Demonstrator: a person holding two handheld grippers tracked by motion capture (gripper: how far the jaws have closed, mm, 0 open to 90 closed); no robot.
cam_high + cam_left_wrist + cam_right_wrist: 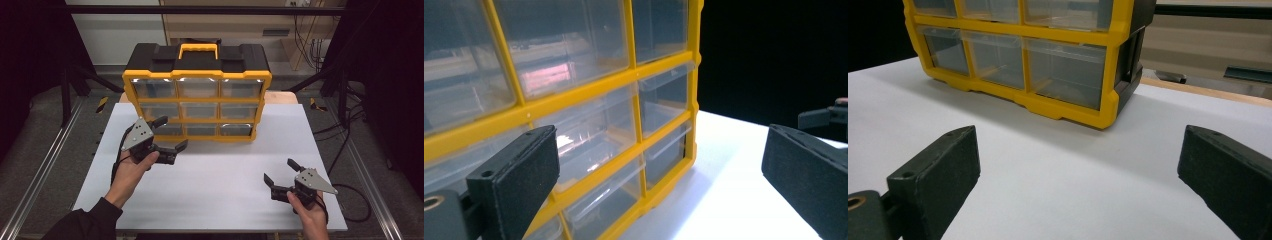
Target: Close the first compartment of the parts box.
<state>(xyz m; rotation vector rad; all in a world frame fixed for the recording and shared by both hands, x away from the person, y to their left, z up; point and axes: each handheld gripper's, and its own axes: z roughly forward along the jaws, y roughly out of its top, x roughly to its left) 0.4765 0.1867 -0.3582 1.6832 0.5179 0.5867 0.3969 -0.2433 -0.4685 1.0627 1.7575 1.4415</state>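
A yellow and black drawer organizer [197, 90] with clear drawers and a yellow handle stands upright at the back middle of the white table [220, 180]. All of its drawers look closed. My left gripper [171, 134] is open just in front of the bottom left drawers, one jaw close to the cabinet front [589, 115], nothing held. My right gripper [281, 171] is open near the front right of the table, well short of the organizer [1048, 60], holding nothing.
Bare white tabletop [1058, 165] lies between the two grippers. Metal rails [45, 165] run along the table's left and right sides. Cables [350, 200] hang off the right edge. Cabinets and dark floor lie behind the table.
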